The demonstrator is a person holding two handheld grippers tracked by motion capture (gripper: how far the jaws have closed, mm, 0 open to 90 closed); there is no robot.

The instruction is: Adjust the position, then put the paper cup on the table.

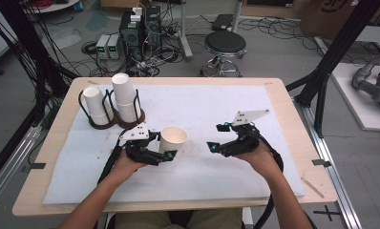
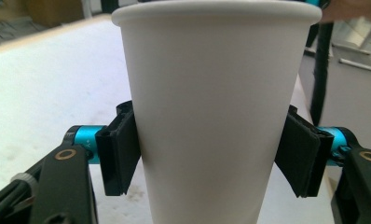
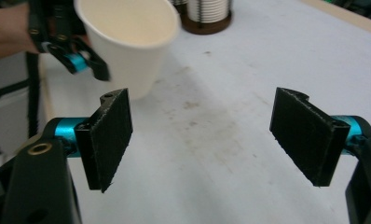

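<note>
The paper cup stands upright on the white mat, just in front of the two cup holders. The left gripper comes at the cup from the near side. Its two black pads sit on either side of the cup wall, touching it. The left hand lies low, with the forearm slanting in from the bottom edge. The right gripper is well to the right of the cup and points left toward it. Its jaws are wide apart with nothing between them. The right hand is low too.
</note>
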